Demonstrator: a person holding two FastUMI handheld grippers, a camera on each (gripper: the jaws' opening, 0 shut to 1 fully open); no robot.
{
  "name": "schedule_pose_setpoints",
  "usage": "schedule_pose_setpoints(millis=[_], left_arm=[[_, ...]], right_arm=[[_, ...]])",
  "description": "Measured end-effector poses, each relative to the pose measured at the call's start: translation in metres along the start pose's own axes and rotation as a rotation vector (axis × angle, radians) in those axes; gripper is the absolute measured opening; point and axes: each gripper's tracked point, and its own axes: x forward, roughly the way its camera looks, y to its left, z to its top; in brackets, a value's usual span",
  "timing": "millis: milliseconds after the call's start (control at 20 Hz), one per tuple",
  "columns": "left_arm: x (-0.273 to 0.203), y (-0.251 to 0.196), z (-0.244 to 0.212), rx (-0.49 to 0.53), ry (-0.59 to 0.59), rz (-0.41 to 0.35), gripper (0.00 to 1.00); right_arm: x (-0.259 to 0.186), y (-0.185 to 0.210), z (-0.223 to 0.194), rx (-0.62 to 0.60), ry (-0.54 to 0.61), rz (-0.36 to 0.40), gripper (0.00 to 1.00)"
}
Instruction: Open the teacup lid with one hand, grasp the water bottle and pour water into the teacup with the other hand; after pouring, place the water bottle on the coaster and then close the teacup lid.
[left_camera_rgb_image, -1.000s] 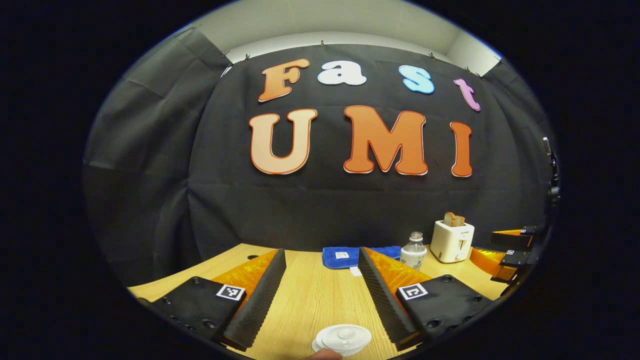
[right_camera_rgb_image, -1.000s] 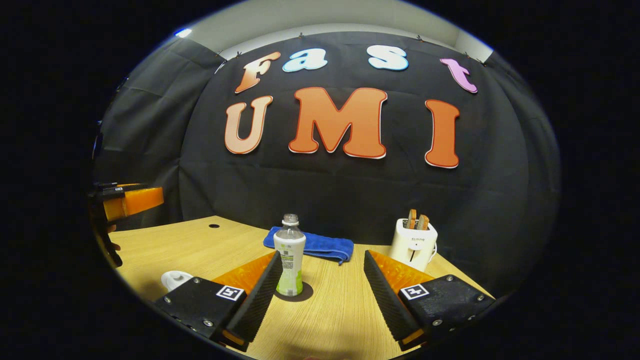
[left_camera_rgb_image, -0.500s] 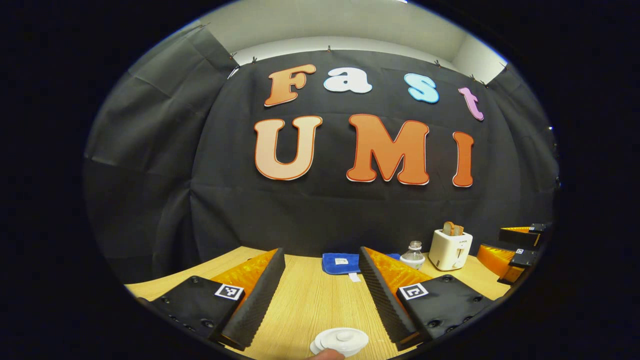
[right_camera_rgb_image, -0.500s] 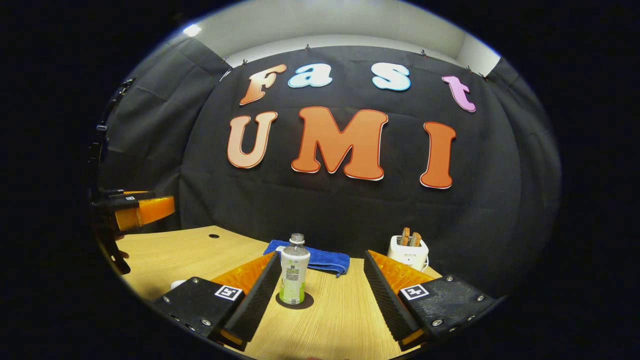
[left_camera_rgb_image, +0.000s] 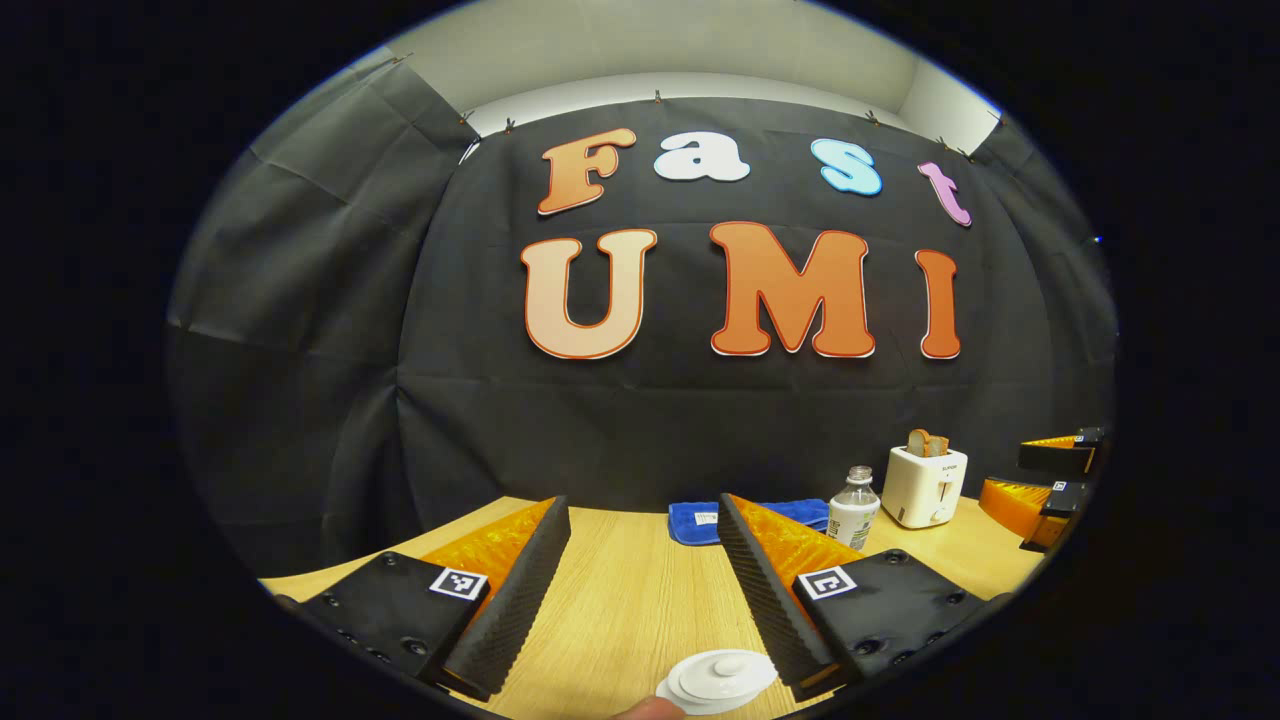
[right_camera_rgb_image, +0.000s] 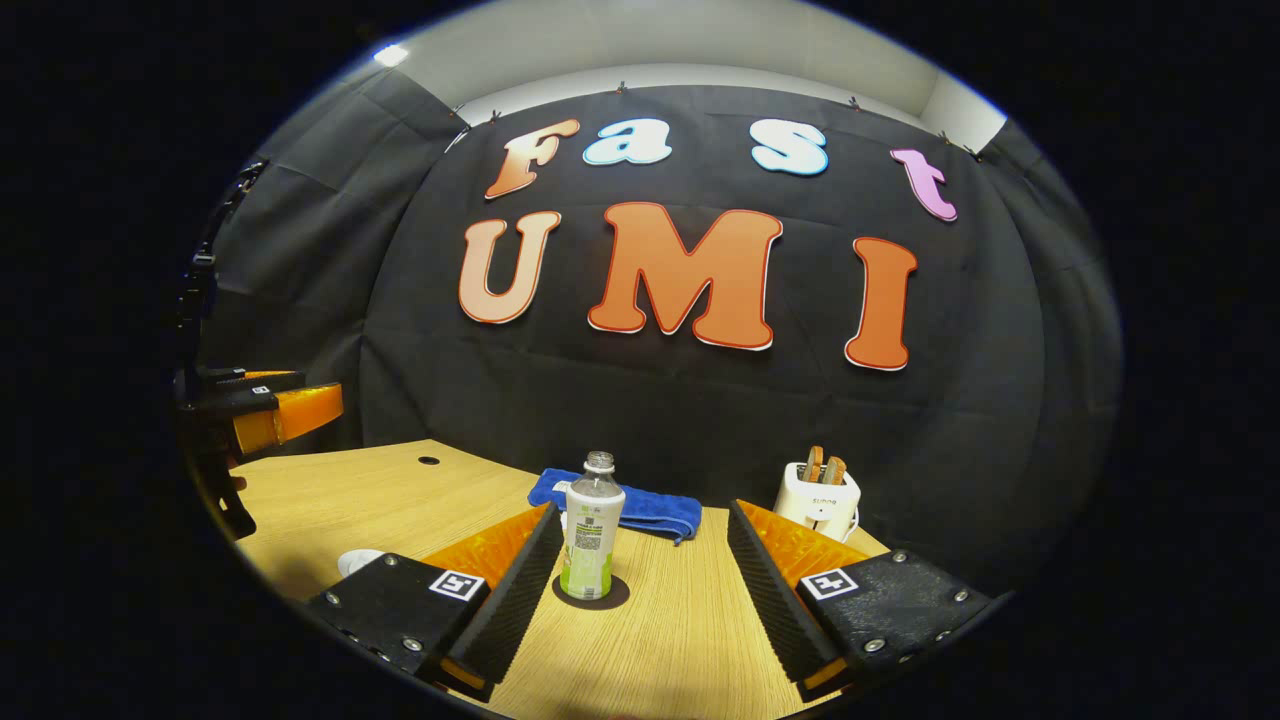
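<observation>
Even, fairly bright overhead light; a ceiling lamp (right_camera_rgb_image: 391, 55) glares at the upper left of the right gripper view. Soft shadows on the table (right_camera_rgb_image: 400, 495). Sharp centre, strong fisheye bending at the edges.

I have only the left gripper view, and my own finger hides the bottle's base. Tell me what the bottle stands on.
Observer: The water bottle stands upright on a dark round coaster.
Operator: Now report the right gripper's state.
Observer: The right gripper is open. The bottle stands between its fingers, nearer the left one, and neither finger presses on it.
</observation>
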Motion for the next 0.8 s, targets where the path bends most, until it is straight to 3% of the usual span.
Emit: schedule_pose_setpoints(millis=[800], left_arm=[[-0.004, -0.015, 0.01, -0.014, -0.023, -0.039, 0.97]], right_arm=[[-0.006, 0.004, 0.016, 0.028, -0.029, 0.003, 0.99]])
